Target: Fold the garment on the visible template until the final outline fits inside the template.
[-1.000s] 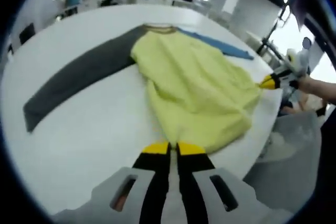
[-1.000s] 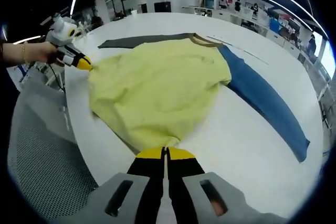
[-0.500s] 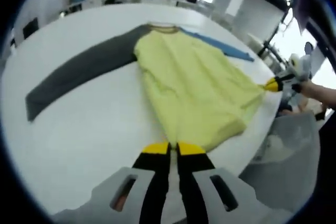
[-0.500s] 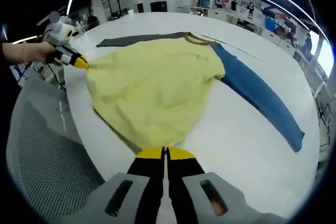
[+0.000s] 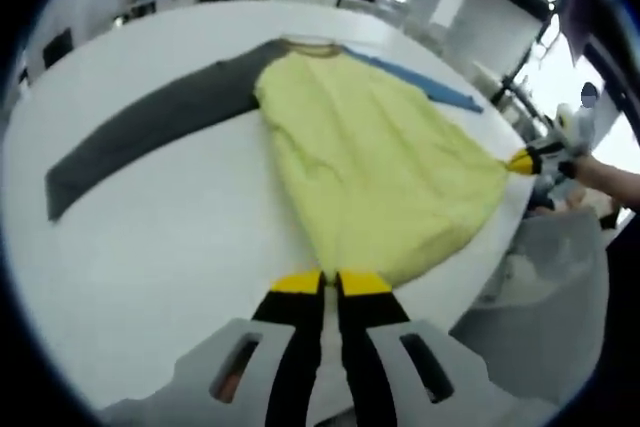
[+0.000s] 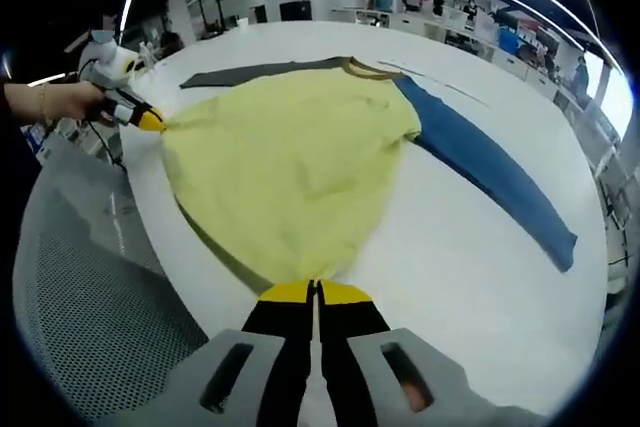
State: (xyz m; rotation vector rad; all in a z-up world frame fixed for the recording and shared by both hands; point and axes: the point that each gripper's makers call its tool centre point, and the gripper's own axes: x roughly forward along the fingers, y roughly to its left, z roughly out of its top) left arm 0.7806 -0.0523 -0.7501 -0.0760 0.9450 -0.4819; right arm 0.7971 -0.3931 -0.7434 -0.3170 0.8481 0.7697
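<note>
Two grippers each pinch a bottom corner of the garment (image 5: 375, 162), a long-sleeved top with a yellow body, one grey sleeve (image 5: 150, 132) and one blue sleeve (image 6: 490, 182), lying spread across the white table (image 5: 150, 247). Left gripper (image 5: 330, 282): jaws pressed together on the hem corner nearest it. Right gripper (image 6: 312, 292): likewise closed on the opposite hem corner, and seen in the left gripper view at the far hem corner (image 5: 520, 159), held by a hand (image 5: 600, 172).

Fabric judged light, limp and thin; it drapes and wrinkles between the two holds, so it should follow a pull but sag wherever unsupported. Hem corners look like sound grips for folding the body up toward the collar (image 6: 362, 69).

No template outline can be made out on the table.

Beyond the garment's hem, the table edge is close, with a grey mesh chair (image 6: 90, 287) just past it; hem could slip over the edge. Desks and people show far beyond the collar.
</note>
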